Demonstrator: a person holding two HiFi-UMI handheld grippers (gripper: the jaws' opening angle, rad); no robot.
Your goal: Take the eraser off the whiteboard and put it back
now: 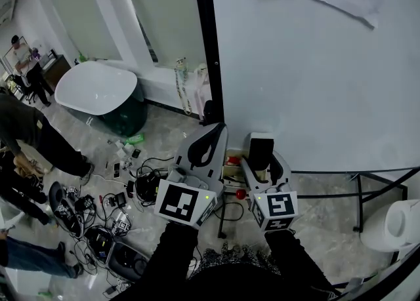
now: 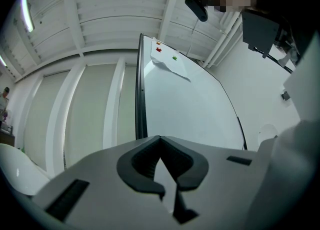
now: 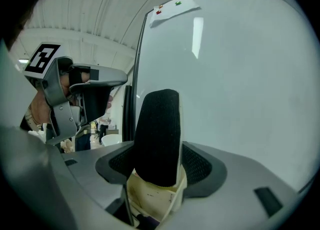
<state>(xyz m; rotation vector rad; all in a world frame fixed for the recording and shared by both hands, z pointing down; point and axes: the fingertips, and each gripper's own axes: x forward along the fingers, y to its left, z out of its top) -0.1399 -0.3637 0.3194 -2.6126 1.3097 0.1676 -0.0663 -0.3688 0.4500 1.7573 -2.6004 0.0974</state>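
eraser in right grip, off the whiteboard

eraser (image 3: 157, 134) sits clamped in my right gripper (image 3: 159, 166), jaws wide around it. its long axis runs out along the fingers toward the whiteboard (image 3: 240, 73). the board face lies just ahead and to the right of it; no contact shows, so i judge a gap. right hand is nearer the board. left gripper (image 2: 160, 140) is by the board's dark left edge, tips together, nothing in them. count: one eraser, one whiteboard, two grippers, one paper sheet (image 2: 170, 68), three magnets (image 2: 159, 49) at the board's top.
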